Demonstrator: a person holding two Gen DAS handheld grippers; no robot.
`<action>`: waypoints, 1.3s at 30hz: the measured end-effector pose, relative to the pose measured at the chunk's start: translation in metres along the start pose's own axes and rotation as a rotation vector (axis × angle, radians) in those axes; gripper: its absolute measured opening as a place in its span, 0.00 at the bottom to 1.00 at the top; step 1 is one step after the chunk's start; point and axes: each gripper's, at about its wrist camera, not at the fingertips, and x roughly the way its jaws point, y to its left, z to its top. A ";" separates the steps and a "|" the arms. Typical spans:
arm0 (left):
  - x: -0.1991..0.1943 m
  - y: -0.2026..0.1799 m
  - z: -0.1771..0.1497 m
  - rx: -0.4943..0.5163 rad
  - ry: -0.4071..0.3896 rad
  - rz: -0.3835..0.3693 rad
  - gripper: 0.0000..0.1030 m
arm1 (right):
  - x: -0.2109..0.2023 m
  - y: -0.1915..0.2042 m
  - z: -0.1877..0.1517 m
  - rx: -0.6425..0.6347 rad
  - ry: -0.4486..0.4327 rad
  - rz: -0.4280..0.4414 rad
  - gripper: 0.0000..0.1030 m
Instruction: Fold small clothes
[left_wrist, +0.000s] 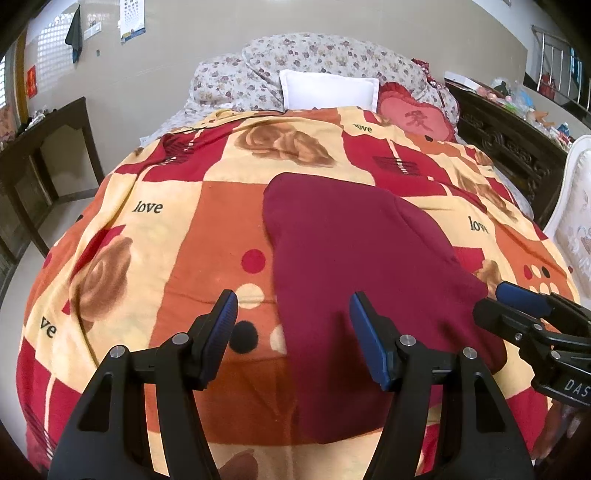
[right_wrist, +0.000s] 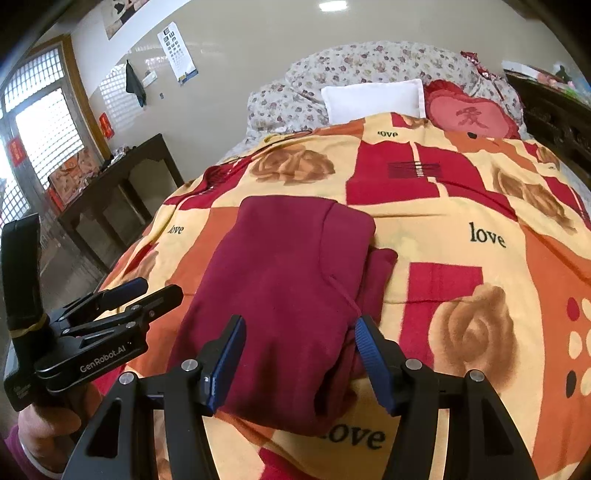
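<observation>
One maroon garment (right_wrist: 280, 291) lay on the bed (right_wrist: 461, 206), already folded lengthwise; cross-fold seemingly remained. Left tongs (left_wrist: 293, 325) and right tongs (right_wrist: 299, 343) hovered spread, empty, at its 6 o'clock hem.

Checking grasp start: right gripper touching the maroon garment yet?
Cannot tell. In the right wrist view the right gripper stands open over the maroon garment, but no gap or contact shows.

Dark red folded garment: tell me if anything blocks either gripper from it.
Nothing visible does. The dark red folded garment lies bare on the patterned blanket, with the open right gripper and open left gripper poised over its near edge.
</observation>
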 end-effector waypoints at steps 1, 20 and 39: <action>0.001 0.000 0.000 0.000 0.001 0.001 0.61 | 0.000 0.000 0.000 0.001 -0.002 0.002 0.58; 0.006 -0.004 0.000 0.009 0.008 0.005 0.61 | 0.008 0.003 0.002 0.002 0.013 0.006 0.58; 0.014 -0.006 -0.004 0.009 0.029 -0.006 0.61 | 0.013 0.002 0.000 0.006 0.019 0.014 0.62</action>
